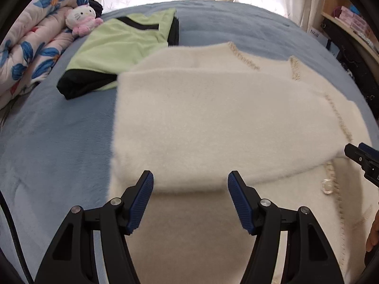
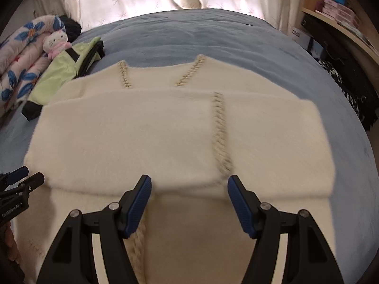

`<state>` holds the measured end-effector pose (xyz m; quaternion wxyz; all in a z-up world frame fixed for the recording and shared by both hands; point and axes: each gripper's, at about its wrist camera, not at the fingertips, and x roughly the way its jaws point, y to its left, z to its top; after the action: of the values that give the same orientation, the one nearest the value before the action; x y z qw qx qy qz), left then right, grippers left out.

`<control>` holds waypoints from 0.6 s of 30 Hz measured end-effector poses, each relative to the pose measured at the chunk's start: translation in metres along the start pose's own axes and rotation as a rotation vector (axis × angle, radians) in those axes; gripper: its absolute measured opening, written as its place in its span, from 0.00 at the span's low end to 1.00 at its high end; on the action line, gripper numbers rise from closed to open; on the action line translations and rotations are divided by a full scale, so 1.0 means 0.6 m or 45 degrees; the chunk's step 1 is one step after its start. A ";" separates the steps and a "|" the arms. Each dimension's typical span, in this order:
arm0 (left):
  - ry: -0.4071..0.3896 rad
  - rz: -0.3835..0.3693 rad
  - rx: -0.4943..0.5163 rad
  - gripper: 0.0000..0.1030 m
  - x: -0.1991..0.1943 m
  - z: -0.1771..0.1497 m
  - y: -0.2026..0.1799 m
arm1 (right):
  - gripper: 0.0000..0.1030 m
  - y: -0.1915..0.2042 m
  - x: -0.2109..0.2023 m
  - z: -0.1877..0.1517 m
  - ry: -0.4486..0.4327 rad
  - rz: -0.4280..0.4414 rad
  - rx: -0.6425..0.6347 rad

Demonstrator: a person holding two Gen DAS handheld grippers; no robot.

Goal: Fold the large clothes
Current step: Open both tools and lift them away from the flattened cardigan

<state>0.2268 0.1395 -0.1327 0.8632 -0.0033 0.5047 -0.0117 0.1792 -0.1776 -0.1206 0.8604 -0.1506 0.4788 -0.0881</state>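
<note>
1. Cardigan (image 1: 213, 123), cream and fuzzy, lies on the blue bedspread (image 1: 54, 146) with its sleeves laid across the body, filling the centre of both views.
2. Left gripper (image 1: 190, 201) and right gripper (image 2: 189, 201) hover over the hem at 6 o'clock, jaws spread, pinching nothing.
3. Judged step: between folds.
4. Next: each gripper pinches a hem corner and carries it toward 12 o'clock.
</note>
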 end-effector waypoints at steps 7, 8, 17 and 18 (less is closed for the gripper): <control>-0.098 0.004 0.013 0.62 -0.097 -0.020 0.000 | 0.64 -0.028 -0.078 -0.031 -0.051 0.066 0.087; -0.106 0.004 0.011 0.62 -0.110 -0.024 -0.001 | 0.65 -0.029 -0.086 -0.035 -0.054 0.073 0.093; -0.183 0.058 -0.006 0.62 -0.210 -0.083 0.005 | 0.65 -0.023 -0.180 -0.081 -0.150 0.068 0.052; -0.185 0.060 -0.009 0.62 -0.215 -0.089 0.006 | 0.65 -0.022 -0.189 -0.087 -0.160 0.066 0.045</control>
<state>0.1171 0.1465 -0.0463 0.8977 0.0047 0.4405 0.0104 0.0753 -0.1657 -0.0516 0.8932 -0.1283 0.4261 -0.0647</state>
